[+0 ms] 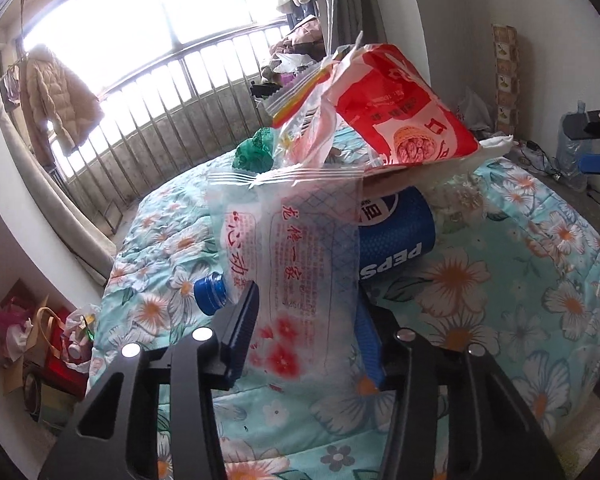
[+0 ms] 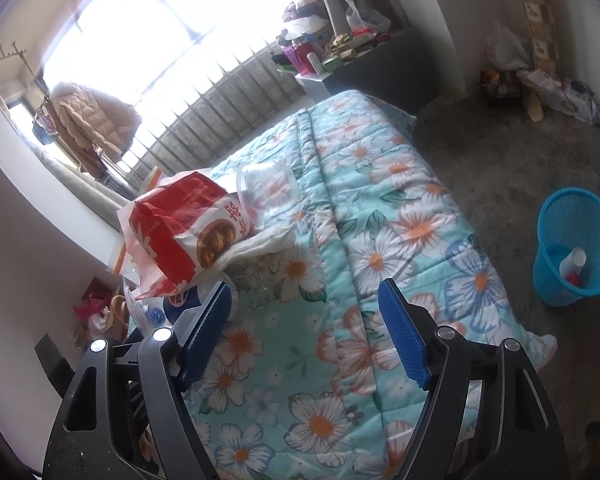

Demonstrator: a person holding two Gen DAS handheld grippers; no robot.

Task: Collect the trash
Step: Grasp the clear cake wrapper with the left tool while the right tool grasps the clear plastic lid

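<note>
Translucent plastic wrapper stood clamped upright in the left gripper; right gripper fingers were apart, empty, blue wastebasket at frame right.

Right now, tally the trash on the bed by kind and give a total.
Bags: 3 - clear bag, red bag, green bag
Bottles: 1 - Pepsi bottle
Clear tubs: 1 - tub
Tissues: 1 - tissue
Total: 6
</note>
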